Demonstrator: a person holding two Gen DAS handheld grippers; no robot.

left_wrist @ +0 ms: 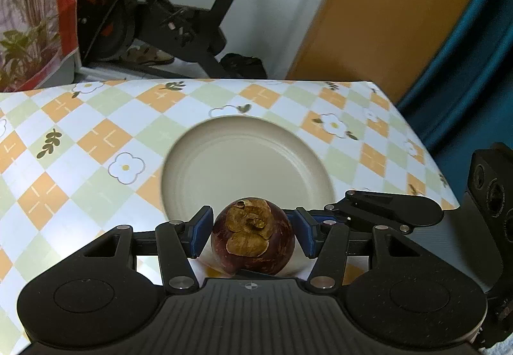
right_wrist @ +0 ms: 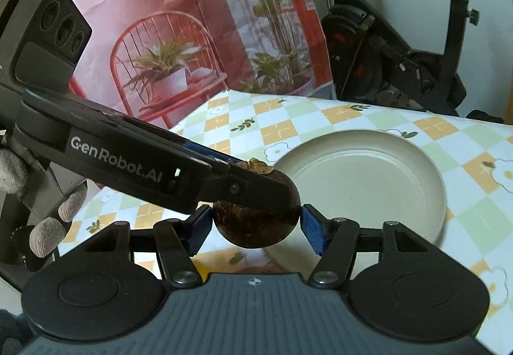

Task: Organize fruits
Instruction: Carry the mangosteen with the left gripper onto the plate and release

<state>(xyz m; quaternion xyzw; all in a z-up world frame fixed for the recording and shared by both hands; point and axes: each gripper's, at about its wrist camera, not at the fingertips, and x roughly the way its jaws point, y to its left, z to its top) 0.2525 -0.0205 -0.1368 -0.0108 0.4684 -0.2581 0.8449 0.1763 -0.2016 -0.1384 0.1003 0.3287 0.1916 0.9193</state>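
A dark purple mangosteen (left_wrist: pixel 253 238) with a dry brown calyx sits between the blue pads of my left gripper (left_wrist: pixel 253 235), held above the table just before a beige plate (left_wrist: pixel 247 162). In the right wrist view the same mangosteen (right_wrist: pixel 256 227) sits between the blue pads of my right gripper (right_wrist: pixel 256 228), and the left gripper's black finger (right_wrist: pixel 179 175) crosses over its top. Both grippers close on the one fruit from different sides. The plate (right_wrist: pixel 362 178) holds nothing.
The table (left_wrist: pixel 80 143) has a checked orange, green and white floral cloth. Its far edge and right edge are close to the plate. An exercise bike (left_wrist: pixel 154 18) stands behind the table, with a printed red backdrop (right_wrist: pixel 144 34) to the left.
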